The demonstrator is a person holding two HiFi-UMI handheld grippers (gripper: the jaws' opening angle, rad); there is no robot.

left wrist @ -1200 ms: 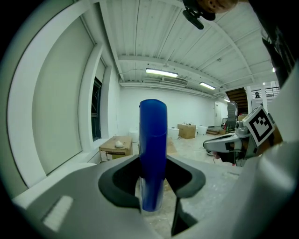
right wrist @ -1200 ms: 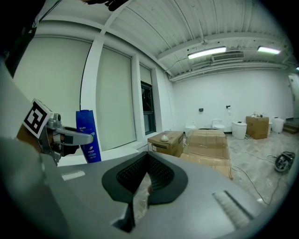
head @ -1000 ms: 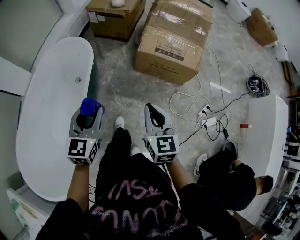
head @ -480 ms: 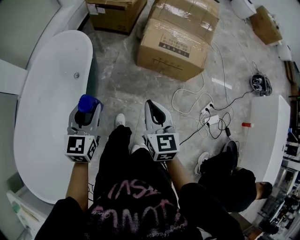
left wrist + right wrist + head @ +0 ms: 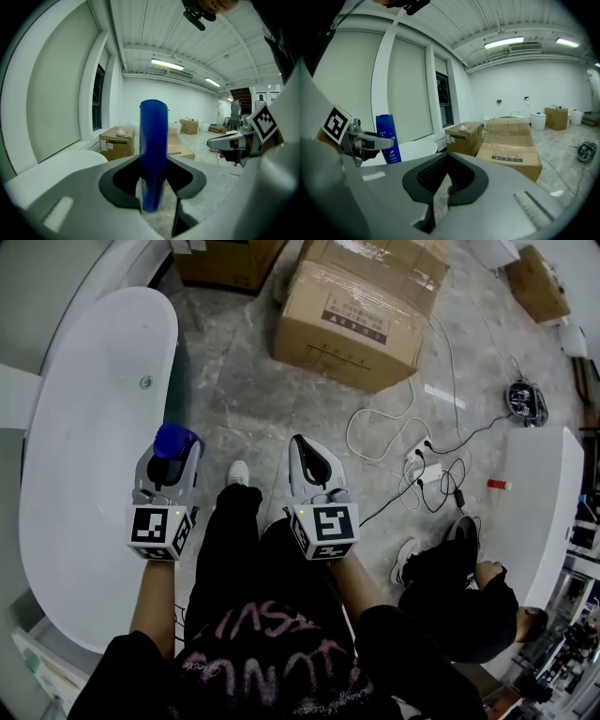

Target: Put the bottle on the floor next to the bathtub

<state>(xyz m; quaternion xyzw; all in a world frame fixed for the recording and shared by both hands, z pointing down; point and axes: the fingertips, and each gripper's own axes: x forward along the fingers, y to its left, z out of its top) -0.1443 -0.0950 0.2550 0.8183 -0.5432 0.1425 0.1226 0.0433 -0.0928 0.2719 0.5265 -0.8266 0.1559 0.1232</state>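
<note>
Grey marbled floor tiles [image 5: 253,399] fill the room below my head camera, with a long white oval bathtub [image 5: 84,427] running along the 9 o'clock side. A large brown cardboard box [image 5: 361,320] stands at 12 o'clock, and a smaller cardboard box [image 5: 220,254] sits at 11. White cables [image 5: 394,432] loop across the tiles at 3 o'clock. Another person in black [image 5: 459,606] crouches at 4 o'clock, beside a second white tub [image 5: 539,502].

My left gripper [image 5: 173,451] is held out at about 8 o'clock, over the bathtub's floor-side rim. The tall blue plastic bottle [image 5: 175,440] stands up from between its jaws. My right gripper [image 5: 309,457] is near the picture's middle, above the tiles and my own legs.

In the left gripper view, the bottle [image 5: 153,154] stands upright at dead centre. The left gripper [image 5: 153,187] is clenched on the bottle's lower part, one jaw pressing each side. The bathtub's white rim [image 5: 61,164] curves at 8 o'clock and the smaller box [image 5: 116,140] is just left of the bottle. My right gripper [image 5: 229,140] reaches in from 3 o'clock.

In the right gripper view, the right gripper [image 5: 440,187] has its jaws drawn together with nothing between them. Only floor shows through the small gap. At 9 o'clock the left gripper [image 5: 370,138] grips the bottle [image 5: 389,138] off the floor, in front of the bathtub [image 5: 415,149]. The two boxes [image 5: 511,150] fill 2 to 3 o'clock.
</note>
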